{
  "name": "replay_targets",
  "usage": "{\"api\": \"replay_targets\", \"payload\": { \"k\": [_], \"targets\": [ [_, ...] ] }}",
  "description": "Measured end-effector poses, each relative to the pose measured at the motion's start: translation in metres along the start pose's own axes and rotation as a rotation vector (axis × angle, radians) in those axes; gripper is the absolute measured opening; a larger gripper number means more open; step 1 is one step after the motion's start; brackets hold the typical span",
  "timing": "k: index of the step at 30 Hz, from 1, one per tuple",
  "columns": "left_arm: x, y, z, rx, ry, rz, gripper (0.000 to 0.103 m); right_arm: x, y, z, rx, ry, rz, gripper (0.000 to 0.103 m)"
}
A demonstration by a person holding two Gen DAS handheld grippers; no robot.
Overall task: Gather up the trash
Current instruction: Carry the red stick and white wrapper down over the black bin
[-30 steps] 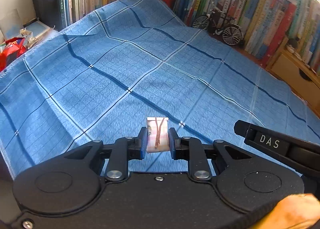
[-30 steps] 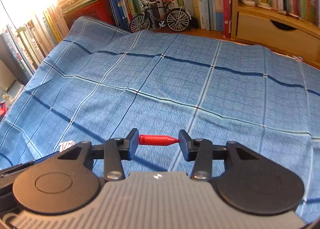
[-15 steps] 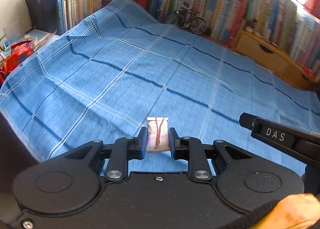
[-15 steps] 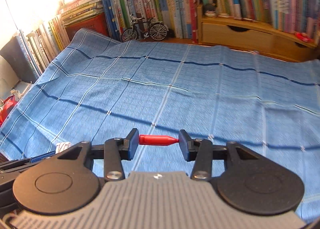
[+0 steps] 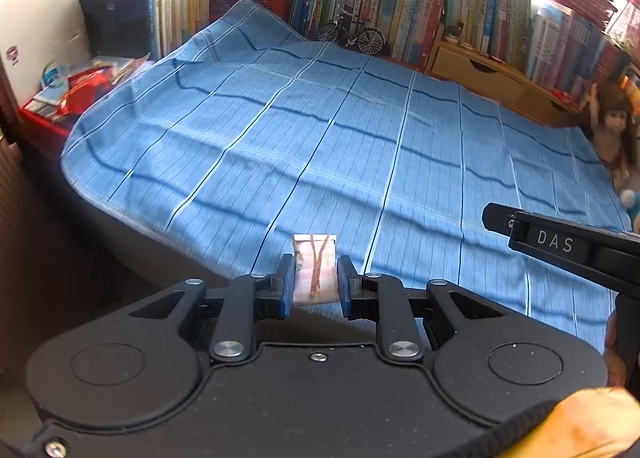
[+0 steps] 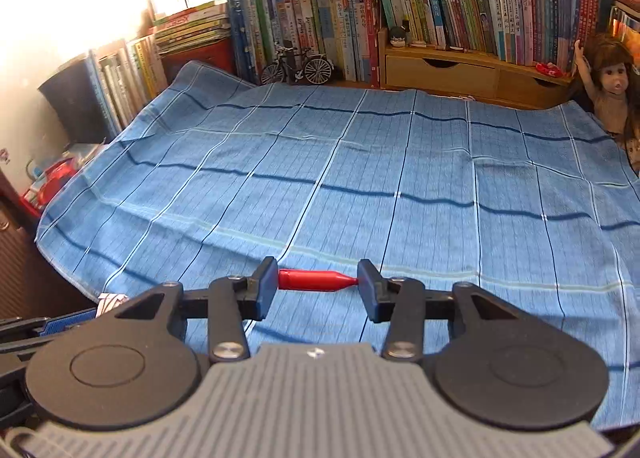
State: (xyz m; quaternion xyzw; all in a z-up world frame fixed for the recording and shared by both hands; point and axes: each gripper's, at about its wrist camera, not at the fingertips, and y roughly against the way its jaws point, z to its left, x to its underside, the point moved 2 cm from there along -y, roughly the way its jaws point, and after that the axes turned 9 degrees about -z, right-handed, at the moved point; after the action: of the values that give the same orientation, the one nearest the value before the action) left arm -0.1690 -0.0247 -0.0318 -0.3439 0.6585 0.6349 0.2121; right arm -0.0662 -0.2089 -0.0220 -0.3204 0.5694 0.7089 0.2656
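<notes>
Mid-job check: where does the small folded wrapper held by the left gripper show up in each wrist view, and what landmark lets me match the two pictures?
Left wrist view: the folded wrapper sits low centre, clamped between the left gripper pads.
Right wrist view: only a striped scrap of it peeks out at the lower left edge, beside the right gripper's body.
Shared landmark: the model bicycle standing against the books beyond the blue cloth.

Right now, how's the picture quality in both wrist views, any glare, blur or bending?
Left wrist view: glare blows out the top right corner above the books; the blue cloth smears slightly; fisheye bows the shelves. Right wrist view: window light whites out the top left, washing out the leaning books; the cloth and red cap stay fairly sharp; the edges curve.
</notes>
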Motion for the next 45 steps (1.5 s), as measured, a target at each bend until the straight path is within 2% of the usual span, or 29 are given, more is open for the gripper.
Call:
{"api": "replay_targets", "payload": {
  "k": [6, 11, 17, 21, 25, 33, 38, 45],
  "targets": [
    [0.043, 0.041, 0.019, -0.005, 0.009, 0.023, 0.021, 0.035, 0.042, 0.015, -0.008, 0.020, 0.018, 0.049],
    [0.075, 0.068, 0.031, -0.037, 0.046, 0.043, 0.021, 0.062, 0.068, 0.030, -0.050, 0.057, 0.048, 0.049],
    [0.110, 0.090, 0.043, -0.111, 0.122, 0.073, 0.021, 0.089, 0.081, 0.048, -0.139, 0.120, 0.097, 0.049],
    [0.131, 0.098, 0.046, -0.135, 0.136, 0.093, 0.021, 0.106, 0.089, 0.053, -0.195, 0.152, 0.122, 0.049],
    [0.152, 0.102, 0.048, -0.152, 0.194, 0.124, 0.021, 0.125, 0.093, 0.054, -0.213, 0.175, 0.159, 0.049],
    [0.177, 0.080, 0.047, -0.174, 0.210, 0.200, 0.021, 0.145, 0.088, 0.053, -0.260, 0.215, 0.210, 0.049],
    [0.186, 0.049, 0.052, -0.164, 0.203, 0.269, 0.021, 0.155, 0.069, 0.057, -0.296, 0.226, 0.252, 0.049],
    [0.192, 0.009, 0.056, -0.158, 0.174, 0.325, 0.021, 0.167, 0.032, 0.059, -0.295, 0.225, 0.314, 0.049]
  ]
}}
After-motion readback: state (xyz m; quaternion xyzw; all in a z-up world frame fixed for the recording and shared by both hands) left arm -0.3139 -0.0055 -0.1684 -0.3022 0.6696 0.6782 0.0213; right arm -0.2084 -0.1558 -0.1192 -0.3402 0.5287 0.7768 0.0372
